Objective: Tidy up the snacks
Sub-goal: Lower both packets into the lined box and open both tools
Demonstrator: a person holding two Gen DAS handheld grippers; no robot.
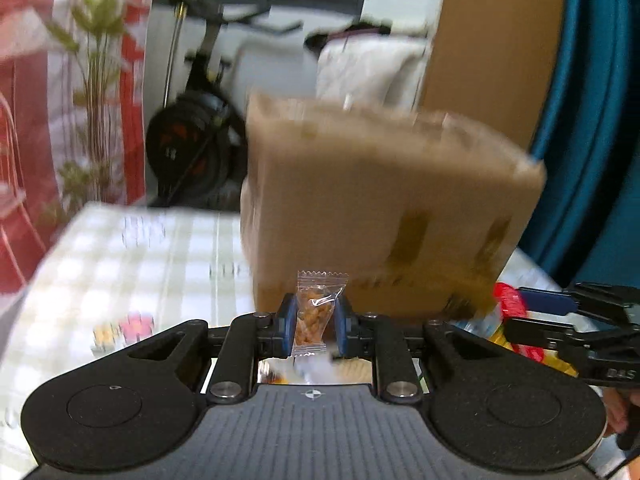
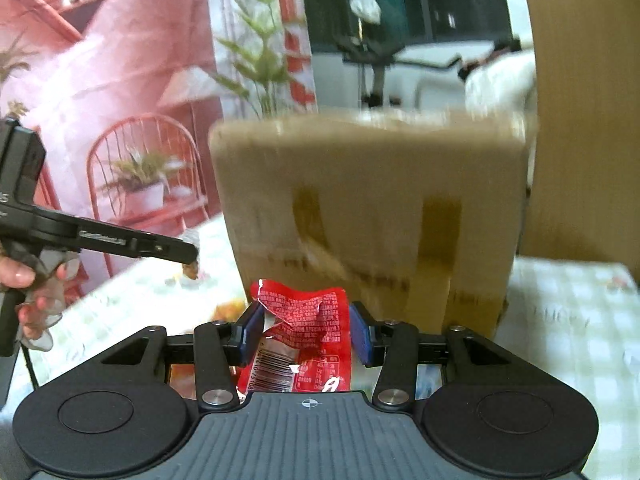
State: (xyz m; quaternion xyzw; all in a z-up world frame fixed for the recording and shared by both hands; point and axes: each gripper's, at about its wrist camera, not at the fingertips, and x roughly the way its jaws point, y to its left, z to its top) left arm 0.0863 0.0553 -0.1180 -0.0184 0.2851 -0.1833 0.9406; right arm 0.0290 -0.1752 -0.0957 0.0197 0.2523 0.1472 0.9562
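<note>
My left gripper (image 1: 315, 322) is shut on a small clear packet of orange-brown snacks (image 1: 314, 312), held upright in front of a brown cardboard box (image 1: 380, 216). My right gripper (image 2: 306, 330) is shut on a crumpled red snack packet (image 2: 308, 336) with a barcode, also facing the cardboard box (image 2: 368, 216). The right gripper shows at the right edge of the left wrist view (image 1: 516, 312), holding the red packet (image 1: 508, 298). The left gripper shows at the left of the right wrist view (image 2: 188, 252). The box is blurred in both views.
The box stands on a table with a pale checked cloth (image 1: 132, 248). A tall cardboard panel (image 1: 496, 48) and a teal surface (image 1: 592, 120) rise behind the box. An exercise bike (image 1: 192, 136) and a plant (image 1: 96, 80) stand beyond the table's far edge.
</note>
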